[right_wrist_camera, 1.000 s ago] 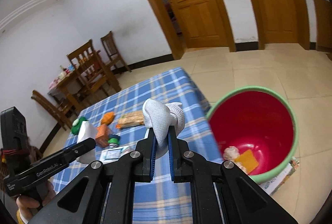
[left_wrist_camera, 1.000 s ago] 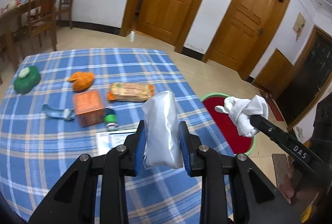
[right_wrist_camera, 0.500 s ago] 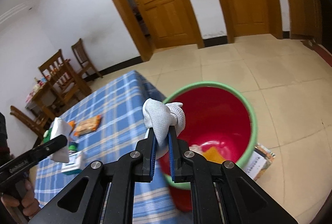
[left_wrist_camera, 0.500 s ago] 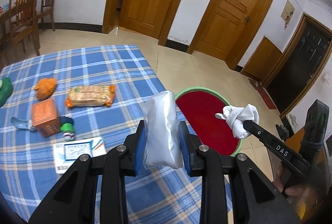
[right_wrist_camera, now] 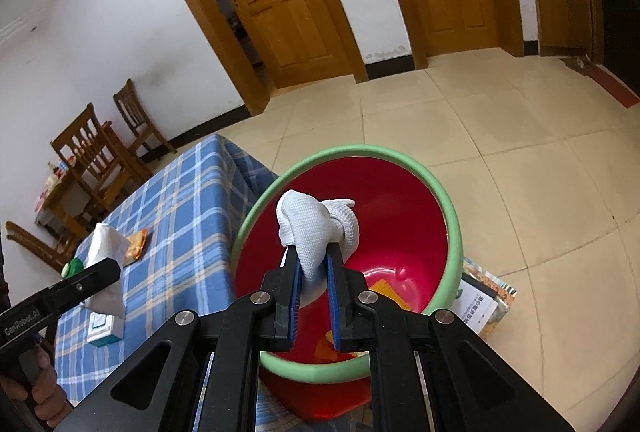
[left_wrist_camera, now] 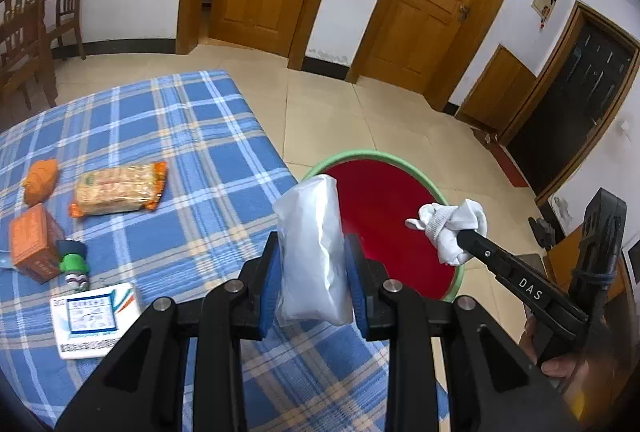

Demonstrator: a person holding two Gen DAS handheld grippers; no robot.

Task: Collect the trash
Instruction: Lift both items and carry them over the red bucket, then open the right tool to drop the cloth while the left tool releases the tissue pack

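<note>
1. Hanging now over the red bin (right_wrist_camera: pixel 400 216), the right gripper (right_wrist_camera: pixel 313 272) has come off the worktop (right_wrist_camera: pixel 188 199); its jaws are opening, white cloth (right_wrist_camera: pixel 310 228) between them.
2. Left gripper (left_wrist_camera: pixel 312 264) pinches a white packet (left_wrist_camera: pixel 312 252), nearer the bin's rim than before (worktop litter slid leftward).

"DAS" stood in white letters on the right gripper (left_wrist_camera: pixel 452 238), on its black arm behind the fingers. "GenRobot.AI" stood along the black arm of the left gripper (right_wrist_camera: pixel 105 274), likewise behind its fingers. Print on the card (left_wrist_camera: pixel 94 318) and on the orange box (left_wrist_camera: pixel 34 248), left of the left fingers, was too small to read.
</note>
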